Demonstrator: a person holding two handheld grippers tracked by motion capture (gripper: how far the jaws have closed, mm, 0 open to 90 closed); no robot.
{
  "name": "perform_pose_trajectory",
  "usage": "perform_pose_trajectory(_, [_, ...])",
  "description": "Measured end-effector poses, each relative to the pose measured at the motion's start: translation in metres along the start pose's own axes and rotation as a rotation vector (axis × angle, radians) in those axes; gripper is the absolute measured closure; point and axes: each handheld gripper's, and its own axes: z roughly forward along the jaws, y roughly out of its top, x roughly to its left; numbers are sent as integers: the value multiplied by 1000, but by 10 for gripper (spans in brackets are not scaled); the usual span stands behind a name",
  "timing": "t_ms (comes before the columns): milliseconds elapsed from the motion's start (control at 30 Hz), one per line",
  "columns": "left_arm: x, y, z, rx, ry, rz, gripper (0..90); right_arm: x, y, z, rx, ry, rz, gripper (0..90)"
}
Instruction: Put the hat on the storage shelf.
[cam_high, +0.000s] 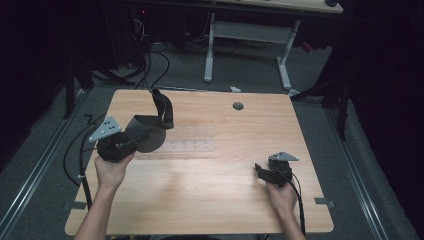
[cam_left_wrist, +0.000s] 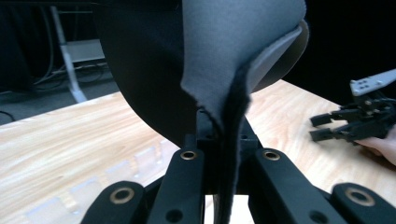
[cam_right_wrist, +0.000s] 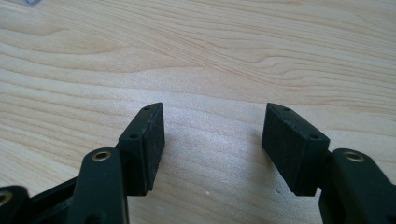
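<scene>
On the wooden table (cam_high: 210, 175) | left gripper (cam_high: 131, 141) pinches a floppy grey pad (cam_left_wrist: 233, 46), lifted up | right gripper (cam_right_wrist: 212, 140) jaws wide apart, holding nothing, low over the wood

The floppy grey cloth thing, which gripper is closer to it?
Left. The left gripper has the grey cloth pinched between its fingers, while the right gripper rests open across the table, far from it.

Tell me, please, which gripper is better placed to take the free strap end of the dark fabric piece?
Probably the right gripper: its jaws stand open and empty, while the left gripper is shut on the fabric piece.
</scene>
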Motion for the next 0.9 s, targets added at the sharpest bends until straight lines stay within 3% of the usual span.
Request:
perform_pose_trajectory(467, [28,8,7,-32,74,93,862,0,0,0,3,4,-4,381])
perform_pose_trajectory(900, [53,7,12,-33,150,101,862,0,0,0,2,5,-6,380])
